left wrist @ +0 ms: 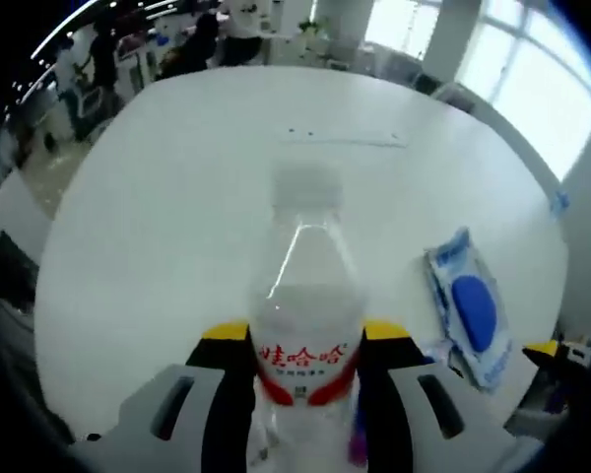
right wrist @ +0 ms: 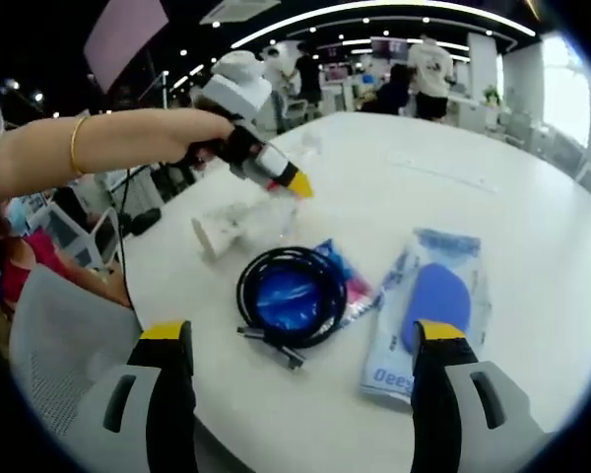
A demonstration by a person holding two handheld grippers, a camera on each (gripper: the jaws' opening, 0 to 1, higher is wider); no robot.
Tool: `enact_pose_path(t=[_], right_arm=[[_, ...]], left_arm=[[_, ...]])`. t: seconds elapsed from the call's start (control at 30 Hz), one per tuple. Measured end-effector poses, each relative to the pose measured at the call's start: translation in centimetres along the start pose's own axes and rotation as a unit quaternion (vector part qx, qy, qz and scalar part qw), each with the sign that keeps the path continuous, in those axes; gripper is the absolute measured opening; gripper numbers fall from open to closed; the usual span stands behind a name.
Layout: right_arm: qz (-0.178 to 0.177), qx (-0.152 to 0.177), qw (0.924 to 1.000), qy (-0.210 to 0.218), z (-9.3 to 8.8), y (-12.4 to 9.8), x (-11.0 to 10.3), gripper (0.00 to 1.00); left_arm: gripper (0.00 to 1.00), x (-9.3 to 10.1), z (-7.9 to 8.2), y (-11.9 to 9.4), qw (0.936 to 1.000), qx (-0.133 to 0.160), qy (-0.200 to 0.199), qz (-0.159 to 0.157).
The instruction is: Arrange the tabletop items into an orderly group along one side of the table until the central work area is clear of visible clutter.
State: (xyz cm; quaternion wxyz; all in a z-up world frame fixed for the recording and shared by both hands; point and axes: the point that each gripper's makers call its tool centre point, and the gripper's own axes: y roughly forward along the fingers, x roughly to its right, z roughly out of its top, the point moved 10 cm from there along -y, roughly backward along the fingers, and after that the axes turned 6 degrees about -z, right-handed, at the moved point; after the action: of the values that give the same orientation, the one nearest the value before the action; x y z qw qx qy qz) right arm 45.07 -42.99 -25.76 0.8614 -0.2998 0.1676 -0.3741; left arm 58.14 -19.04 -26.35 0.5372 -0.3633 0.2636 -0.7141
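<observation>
A clear plastic water bottle (left wrist: 303, 266) with a red label lies clamped between the yellow-tipped jaws of my left gripper (left wrist: 306, 340), its cap pointing away over the white round table (left wrist: 177, 217). In the right gripper view the same bottle (right wrist: 231, 225) lies low over the table's near-left part, with a hand holding the left gripper (right wrist: 276, 175) on it. My right gripper (right wrist: 301, 335) stands open with nothing between its jaws, above a coiled black cable (right wrist: 291, 296) that rests on a small blue packet (right wrist: 353, 286). A clear pouch with a blue oval (right wrist: 431, 305) lies to the right.
The same pouch (left wrist: 468, 305) sits right of the bottle, near the table's edge. The far half of the table (right wrist: 453, 168) is bare white. A grey mesh chair (right wrist: 59, 365) and a seated person are at the left; several people stand in the background.
</observation>
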Motion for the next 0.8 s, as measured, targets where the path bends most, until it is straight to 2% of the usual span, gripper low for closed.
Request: enact_pose_path(t=[0.3,0.4,0.5,0.63,0.8], right_arm=[[-0.002,-0.002,1.0000,-0.007,-0.1,0.1,-0.1,0.91],[-0.002,-0.005,0.9999,-0.009,-0.1,0.1,-0.2,0.91],[-0.004,-0.005,0.9999,-0.014,-0.2,0.1,-0.2,0.91],[-0.010,-0.004,0.9998,-0.016,-0.1,0.1,-0.1,0.92],[-0.017,0.013,0.9997,-0.007,0.3,-0.2,0.2,0.91]], left_arm=[[0.37,0.0,-0.2,-1.0,0.9990,0.045,0.006,0.004],[0.37,-0.1,-0.2,-1.1,0.9977,0.067,0.010,0.005],[0.37,0.0,0.0,-1.3,0.9938,0.101,0.046,0.002],[0.37,-0.1,0.1,-1.6,0.9917,0.122,0.041,-0.004],[0.37,-0.6,0.3,-1.8,0.9848,0.167,0.046,0.004]])
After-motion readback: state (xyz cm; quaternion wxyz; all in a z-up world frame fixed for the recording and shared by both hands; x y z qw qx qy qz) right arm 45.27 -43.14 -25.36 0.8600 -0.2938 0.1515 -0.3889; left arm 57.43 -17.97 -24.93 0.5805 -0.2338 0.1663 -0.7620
